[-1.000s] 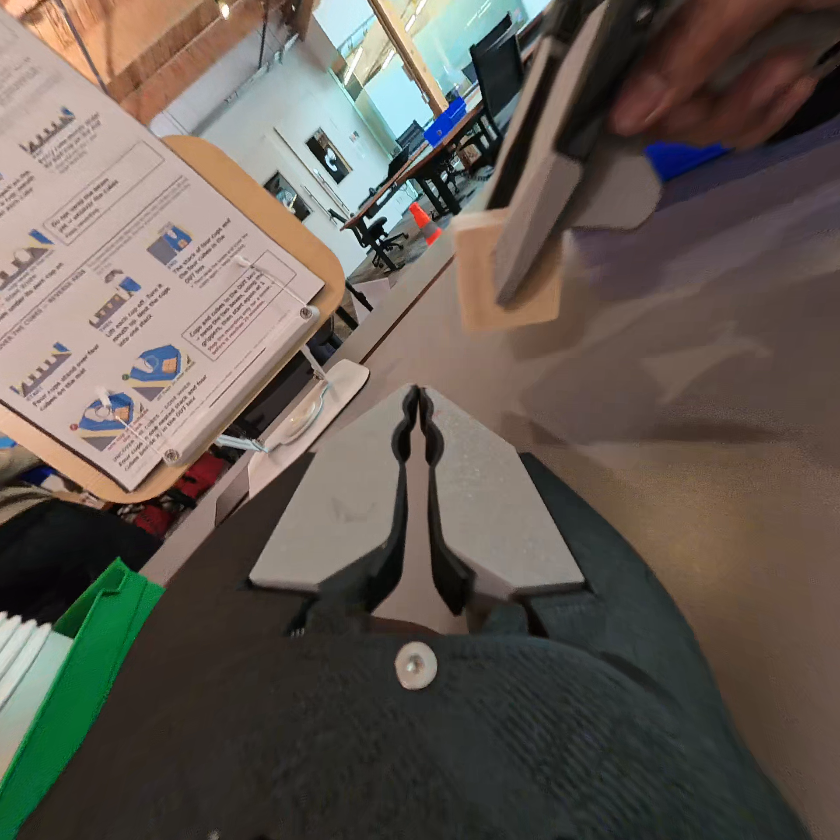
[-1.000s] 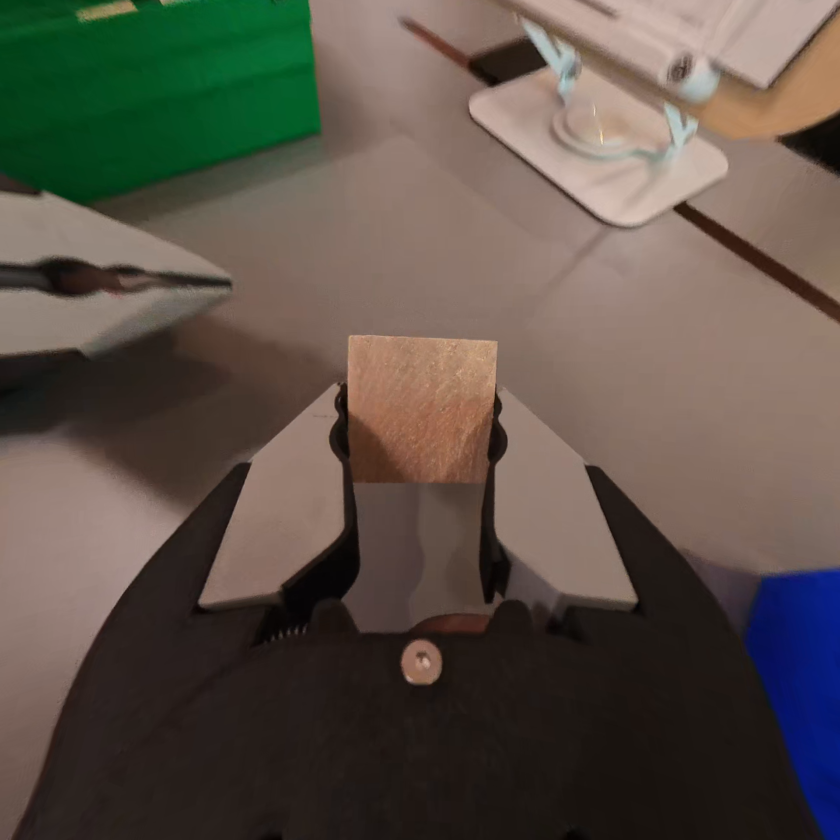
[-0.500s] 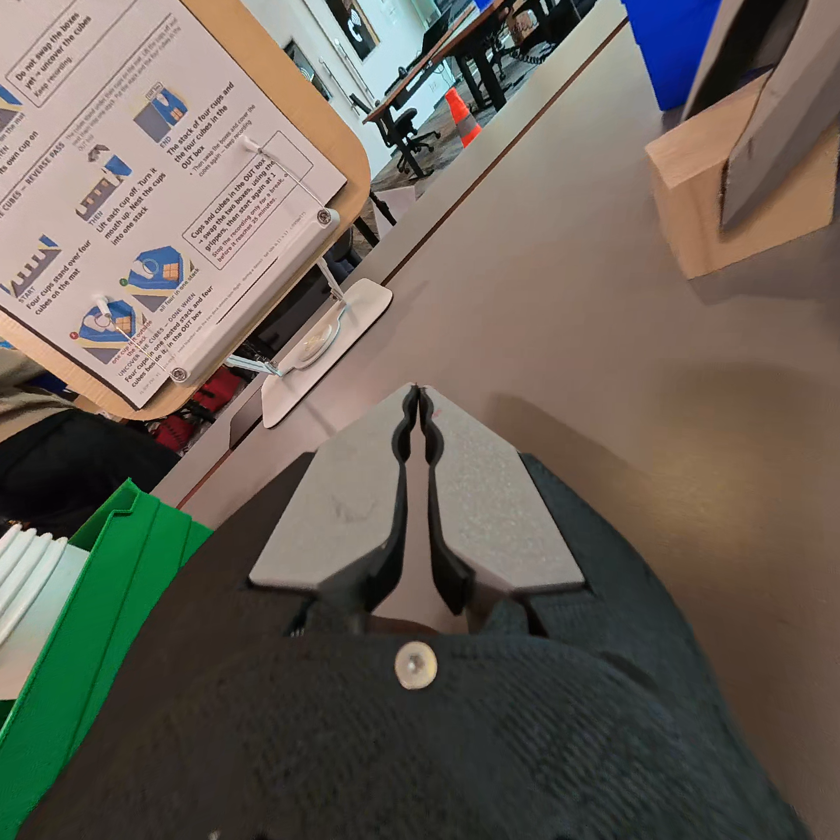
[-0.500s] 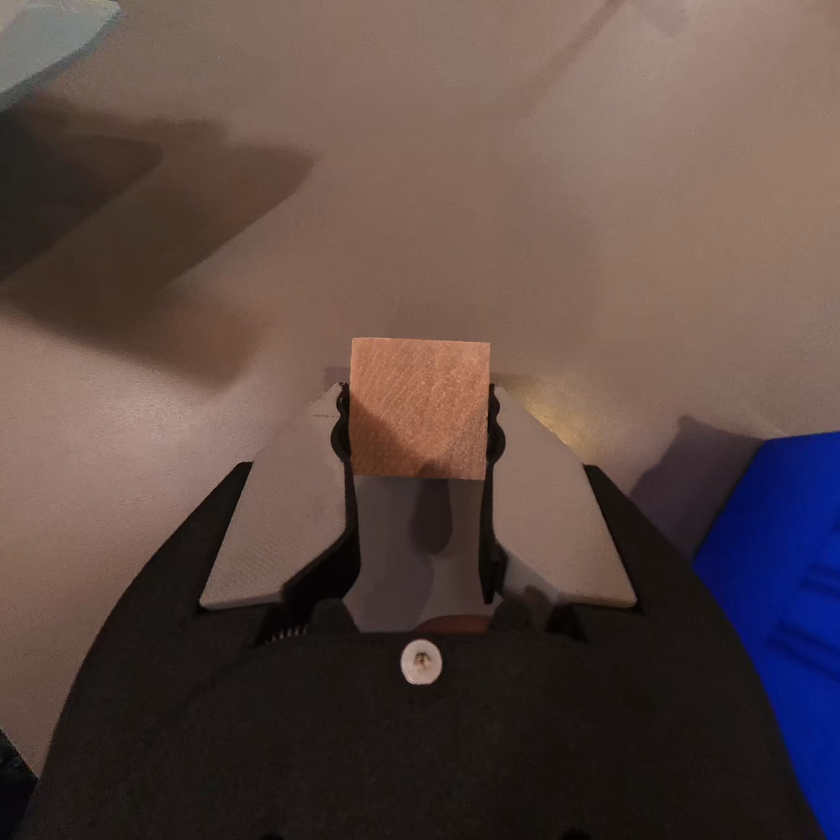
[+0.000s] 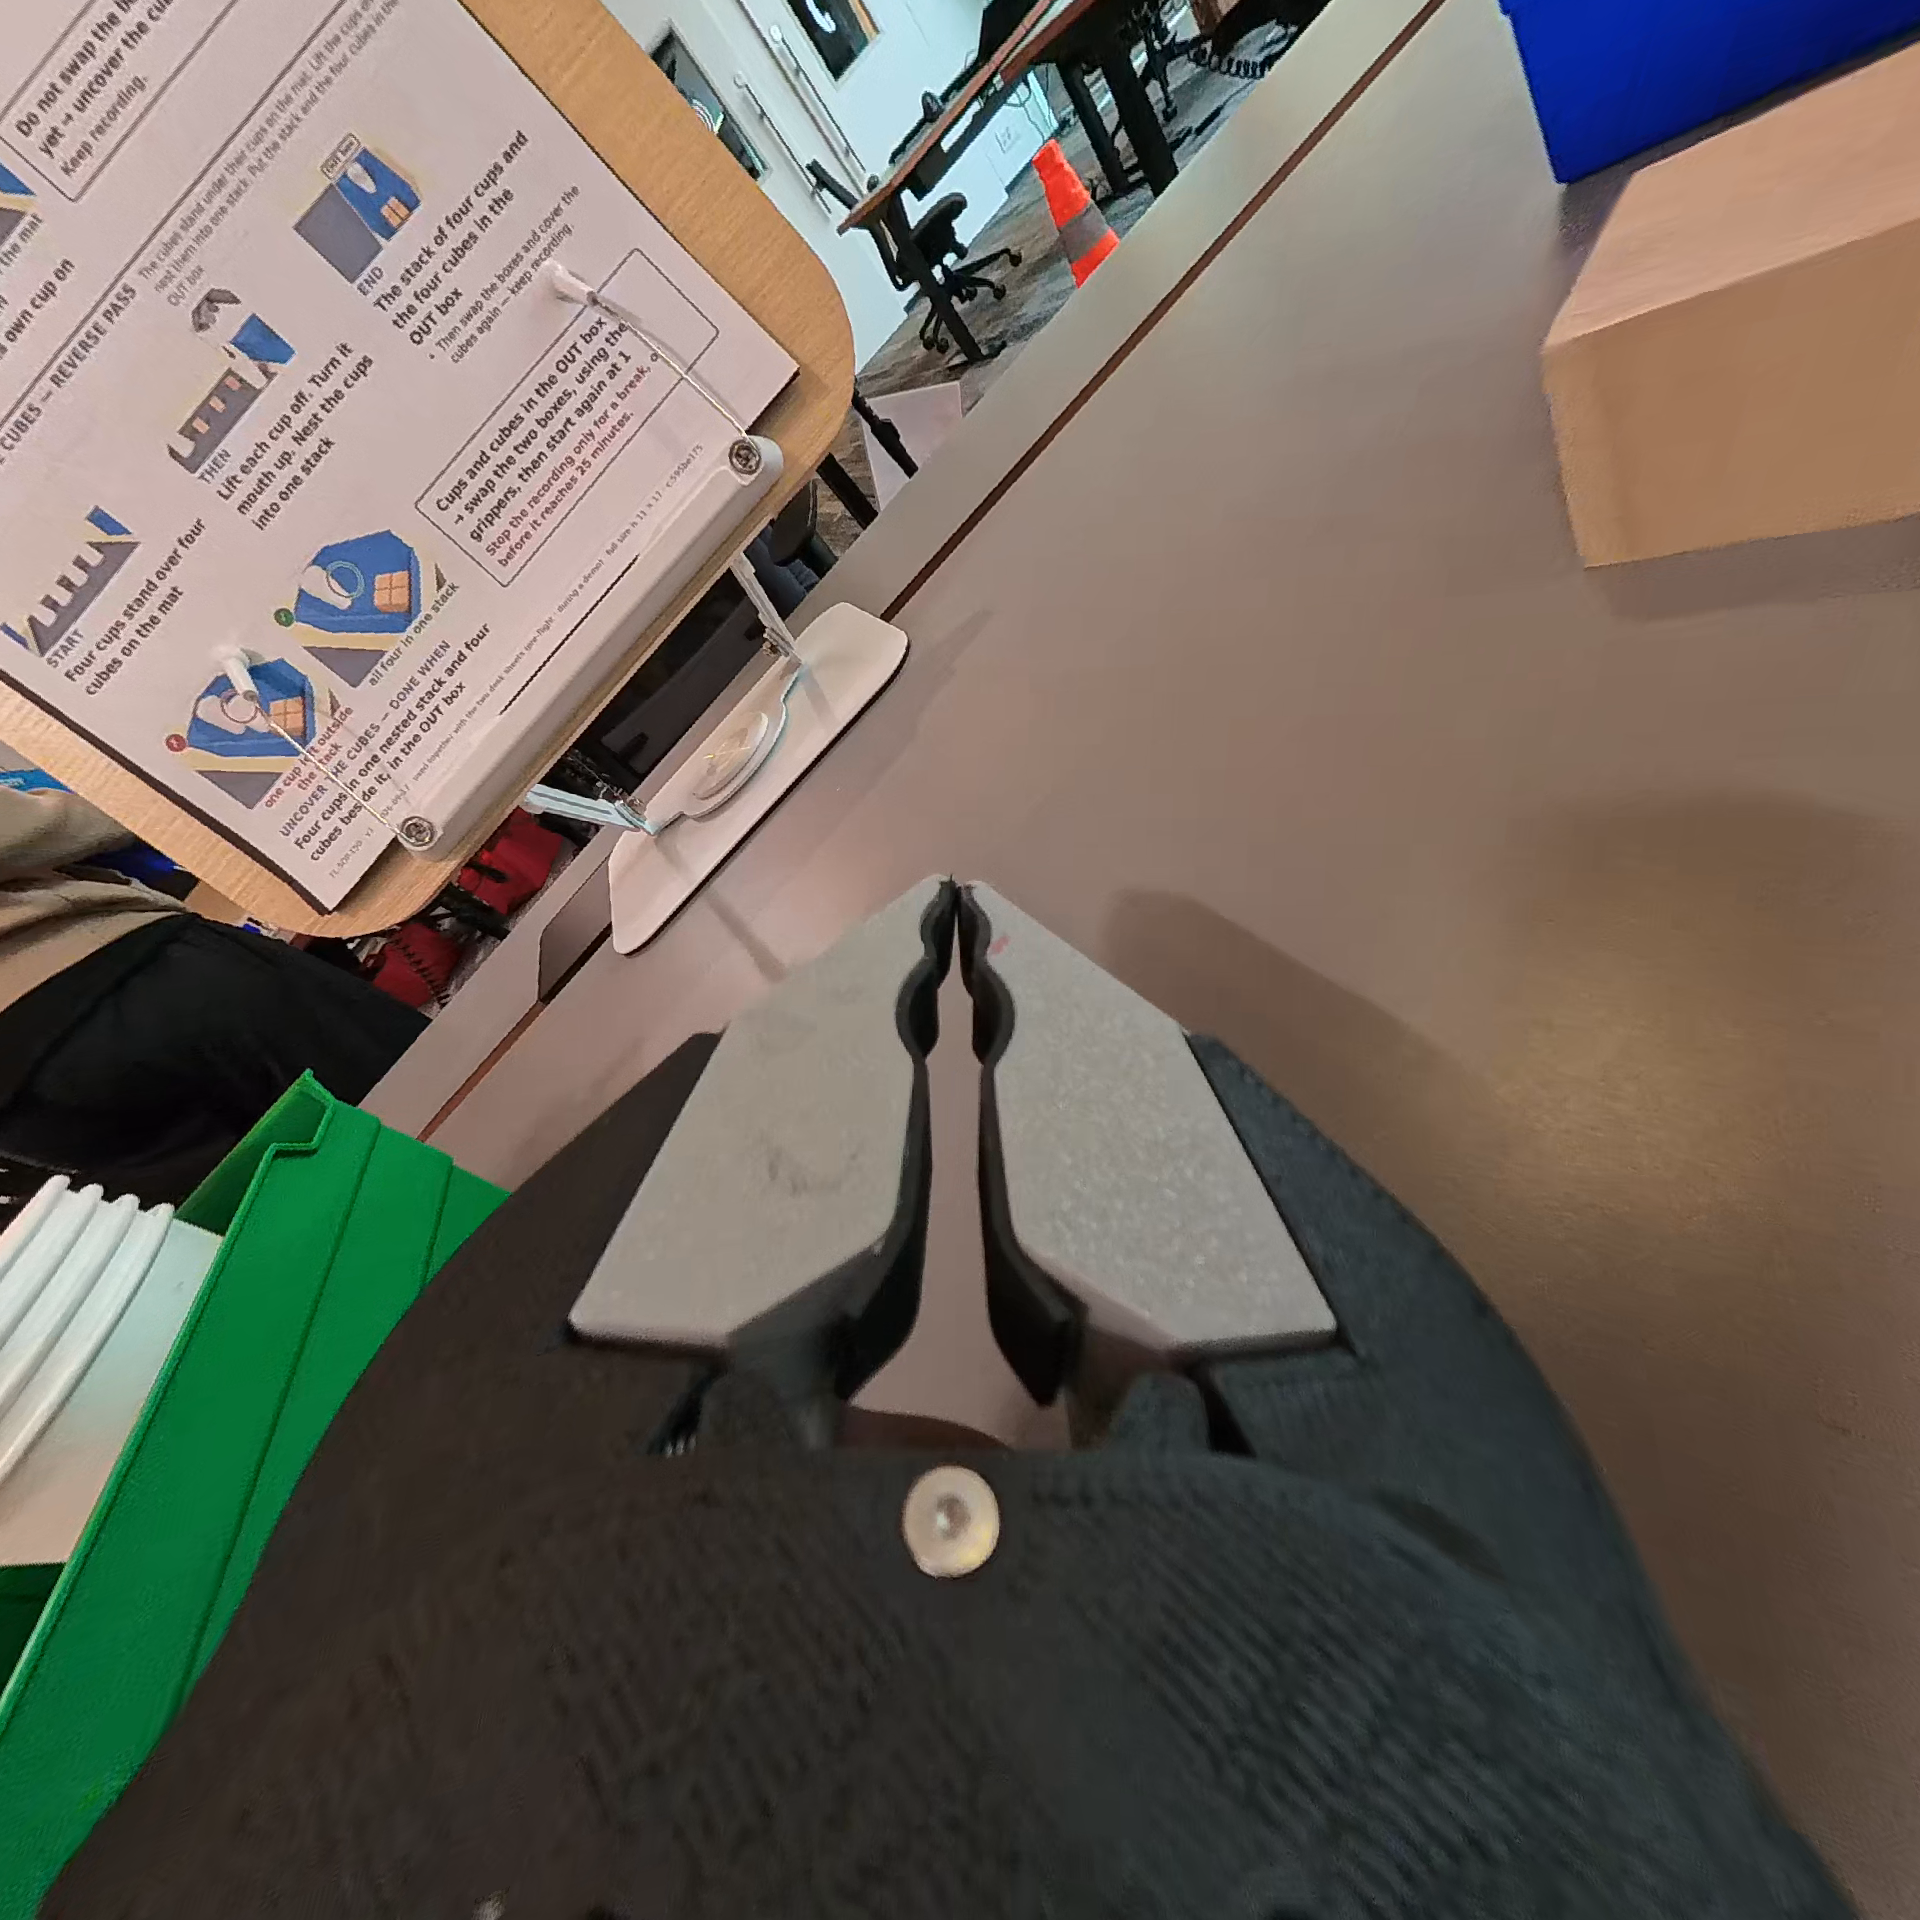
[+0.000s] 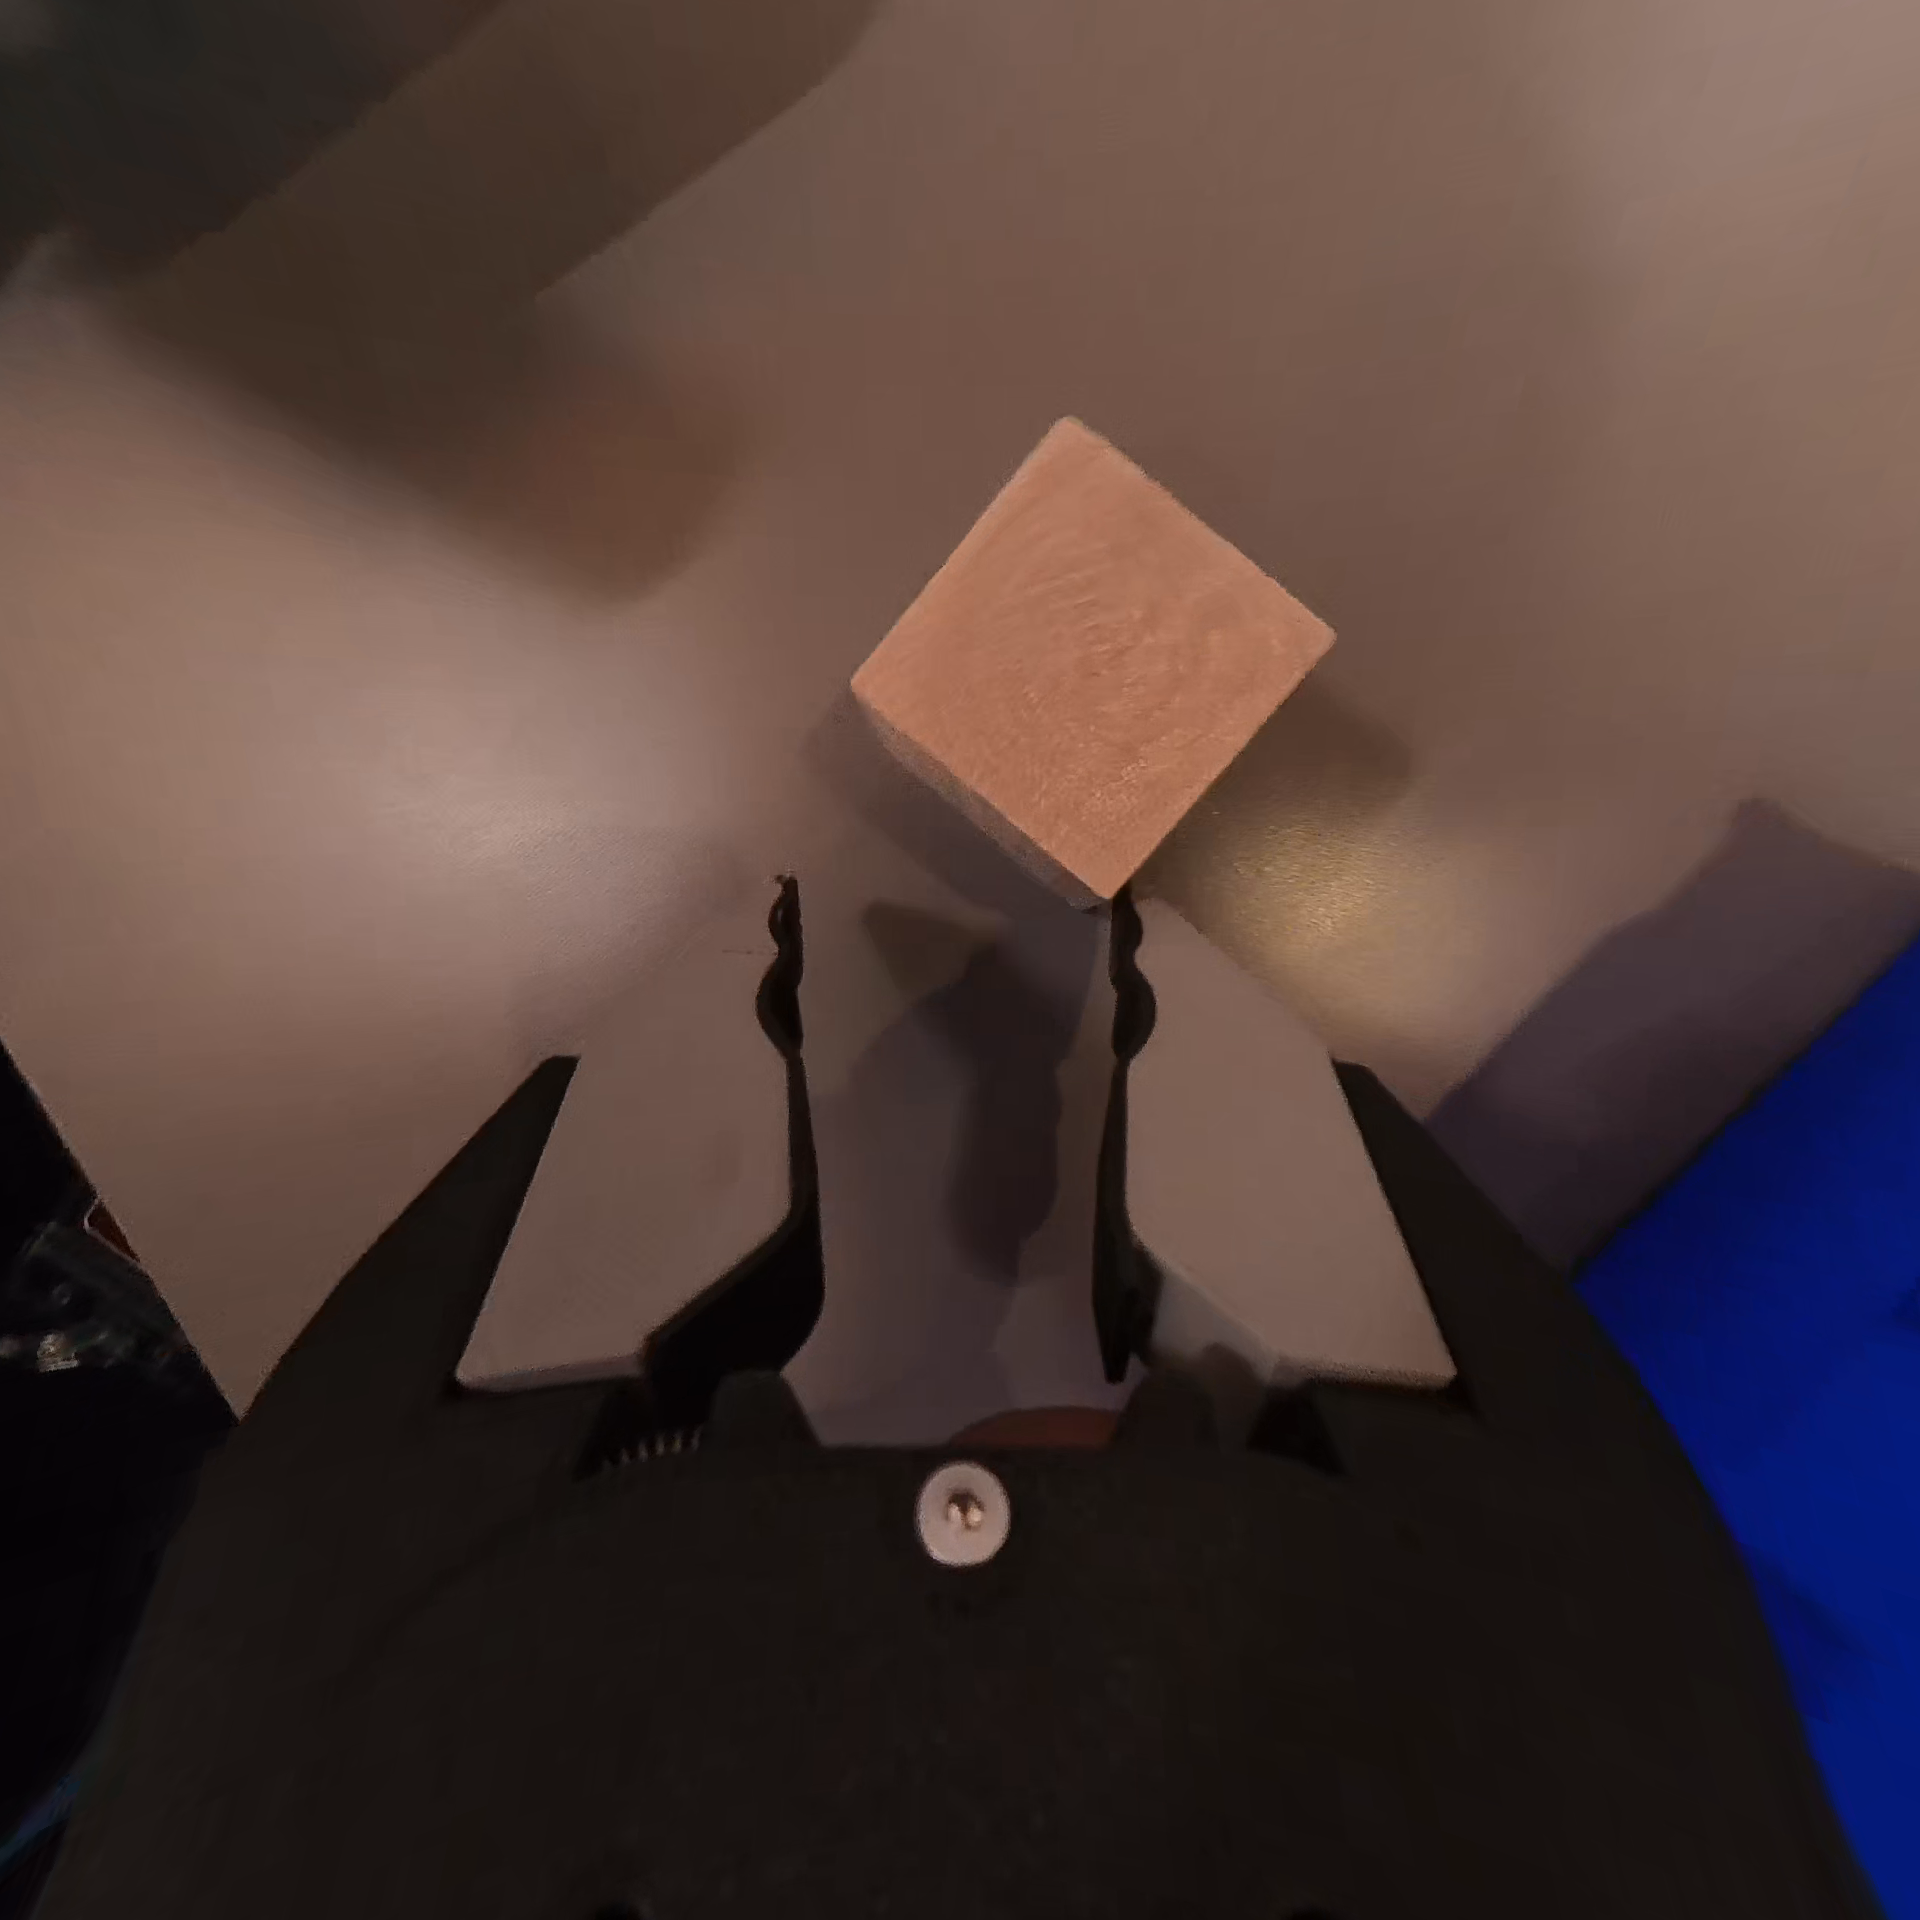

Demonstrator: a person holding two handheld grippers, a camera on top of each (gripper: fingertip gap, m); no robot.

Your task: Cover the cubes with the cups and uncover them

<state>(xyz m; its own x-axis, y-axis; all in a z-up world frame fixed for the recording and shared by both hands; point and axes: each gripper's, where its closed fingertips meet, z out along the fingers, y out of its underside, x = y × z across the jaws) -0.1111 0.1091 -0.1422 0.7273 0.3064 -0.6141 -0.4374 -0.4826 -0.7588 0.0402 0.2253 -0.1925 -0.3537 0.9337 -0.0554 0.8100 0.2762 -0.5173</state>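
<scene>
A light wooden cube (image 6: pixel 1091 665) lies on the grey table (image 6: pixel 416 779), turned corner-on, just ahead of my right gripper (image 6: pixel 951 914). The right jaws stand apart with nothing between the pads; the cube's near corner is next to the right fingertip (image 6: pixel 1124 920). My left gripper (image 5: pixel 954 894) is shut, with its pads together and nothing showing between them, low over the table. The cube also shows in the left wrist view (image 5: pixel 1745 343) at the far right. A stack of white cups (image 5: pixel 62 1278) sits in a green box (image 5: pixel 260 1351) at the lower left.
A blue box stands at the right (image 6: pixel 1787 1403) and shows behind the cube in the left wrist view (image 5: pixel 1683 73). An instruction board (image 5: pixel 364 416) on a white stand (image 5: pixel 748 748) is at the table's far left edge.
The right gripper brought the cube down to the table; the cube left its grasp and now lies turned just ahead of the fingertips. The left gripper stayed shut.
</scene>
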